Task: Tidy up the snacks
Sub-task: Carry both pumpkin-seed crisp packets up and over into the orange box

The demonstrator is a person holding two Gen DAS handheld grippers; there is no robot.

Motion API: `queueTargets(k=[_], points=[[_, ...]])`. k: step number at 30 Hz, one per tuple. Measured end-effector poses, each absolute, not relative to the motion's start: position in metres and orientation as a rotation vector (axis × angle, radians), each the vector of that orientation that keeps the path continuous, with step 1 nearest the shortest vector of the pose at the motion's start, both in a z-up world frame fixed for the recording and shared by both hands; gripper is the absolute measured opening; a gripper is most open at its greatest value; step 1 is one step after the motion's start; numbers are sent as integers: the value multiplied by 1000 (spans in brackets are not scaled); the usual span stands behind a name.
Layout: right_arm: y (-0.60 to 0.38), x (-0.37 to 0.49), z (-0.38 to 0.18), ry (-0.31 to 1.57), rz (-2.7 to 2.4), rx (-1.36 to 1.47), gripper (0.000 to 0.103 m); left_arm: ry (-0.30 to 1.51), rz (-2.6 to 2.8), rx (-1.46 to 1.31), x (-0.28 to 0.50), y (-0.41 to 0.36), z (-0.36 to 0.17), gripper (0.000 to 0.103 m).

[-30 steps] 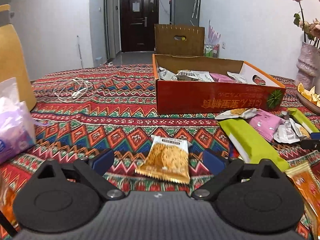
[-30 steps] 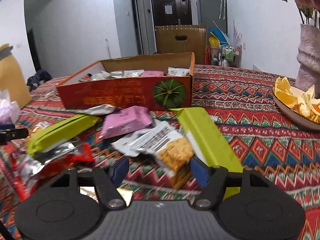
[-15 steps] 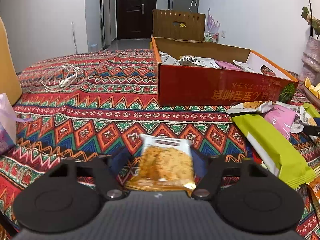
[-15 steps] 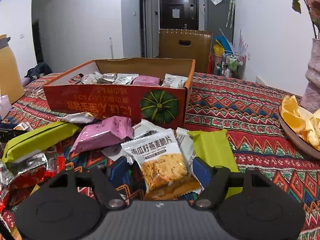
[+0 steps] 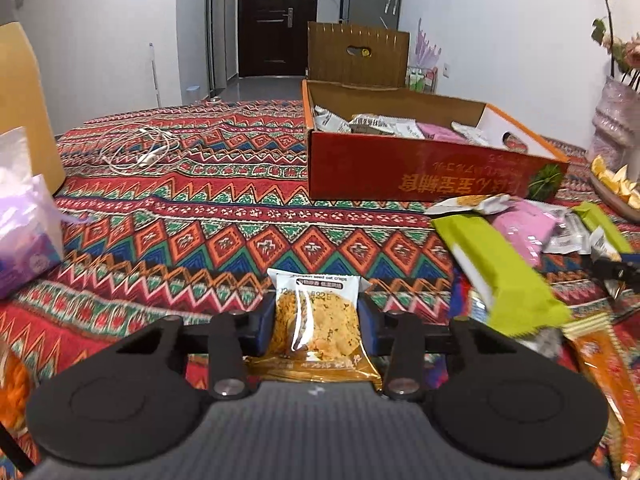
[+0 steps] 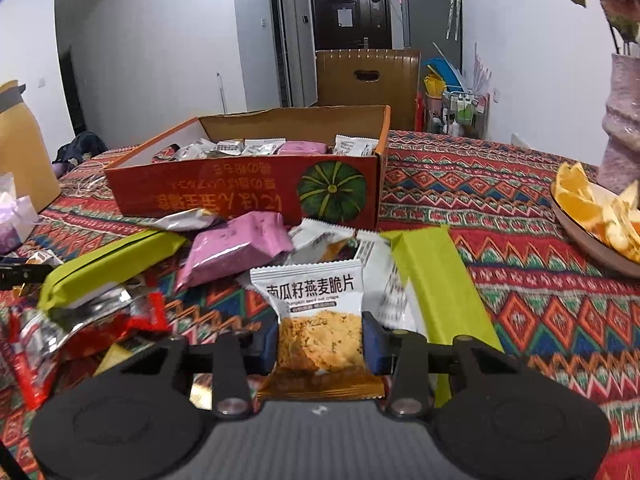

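Patterned red cloth (image 5: pixel 168 216) is covering the worktop, and everything is lying on it. Nearest in the left wrist view, the left gripper (image 5: pixel 316 318) is clamping a small oat crisp packet (image 5: pixel 316 316) by its two sides, its jaws having just been closing onto it; the packet is standing upright between the blue pads. In the right wrist view the right gripper (image 6: pixel 320 340) is gripping a second crisp packet (image 6: pixel 316 312) the same way, white printed top upward, its jaws likewise having just been closing on it.

Just beyond the right gripper, loose snacks are piling up: a long green bar (image 6: pixel 432 280) beside the held packet, a pink packet (image 6: pixel 236 248) further back, another green bar (image 6: pixel 108 264) to the left and red wrappers (image 6: pixel 92 324) near it. Behind the pile, the open red cardboard box (image 6: pixel 248 196) with a printed pumpkin is sitting with several packets already inside.

Off to the right, a plate of orange pieces (image 6: pixel 592 216) is resting near a pink vase (image 6: pixel 624 120). White earphones (image 5: pixel 140 152) are lying well apart on the left. A dark door (image 5: pixel 274 16) is showing at the far end.
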State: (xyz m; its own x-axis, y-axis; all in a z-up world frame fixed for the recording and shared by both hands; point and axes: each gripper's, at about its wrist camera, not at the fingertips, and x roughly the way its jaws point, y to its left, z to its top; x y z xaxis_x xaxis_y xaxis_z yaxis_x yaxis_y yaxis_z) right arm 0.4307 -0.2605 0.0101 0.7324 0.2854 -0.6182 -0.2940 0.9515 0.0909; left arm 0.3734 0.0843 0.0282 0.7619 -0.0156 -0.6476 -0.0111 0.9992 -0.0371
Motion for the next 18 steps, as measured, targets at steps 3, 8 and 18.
queueTargets(k=[3, 8, 18], points=[[-261, 409, 15, 671, 319, 2, 40, 683, 4, -67, 352, 81, 38, 41], [-259, 369, 26, 648, 330, 18, 40, 642, 7, -92, 316, 74, 52, 41], [-244, 293, 49, 587, 377, 37, 40, 615, -21, -99, 255, 49, 60, 42]])
